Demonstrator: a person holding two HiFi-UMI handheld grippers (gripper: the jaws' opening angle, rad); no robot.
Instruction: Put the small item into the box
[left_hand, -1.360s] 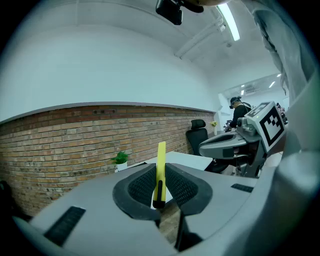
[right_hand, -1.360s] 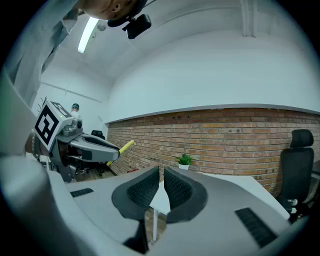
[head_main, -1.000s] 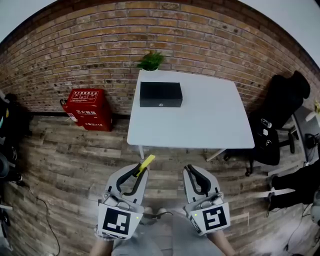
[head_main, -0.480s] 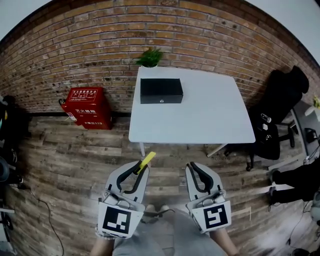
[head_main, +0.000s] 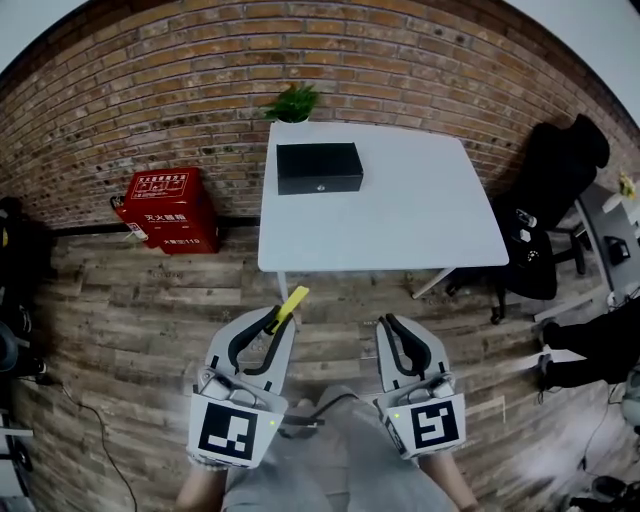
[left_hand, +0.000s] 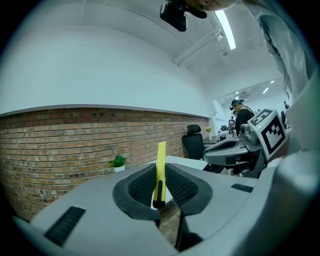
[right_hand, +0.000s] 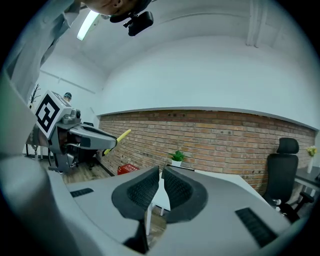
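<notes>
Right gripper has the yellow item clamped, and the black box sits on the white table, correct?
Not quite: the left gripper holds the yellow item; the left gripper view shows it clamped between those jaws. The right gripper is shut on nothing. The black box does sit on the white table.

Raised the left hand-held gripper (head_main: 278, 322) slightly in the lower frame, lifting the yellow small item (head_main: 292, 302) in its jaws with it. Brought the right hand-held gripper (head_main: 386, 323) up a touch too. Now finds the black box (head_main: 319, 168), the table (head_main: 400, 235) and the plant (head_main: 292, 102) nearer the top edge, the red cabinet (head_main: 165, 210) further up-left, and the black chair (head_main: 555, 200) at the right higher as well.
</notes>
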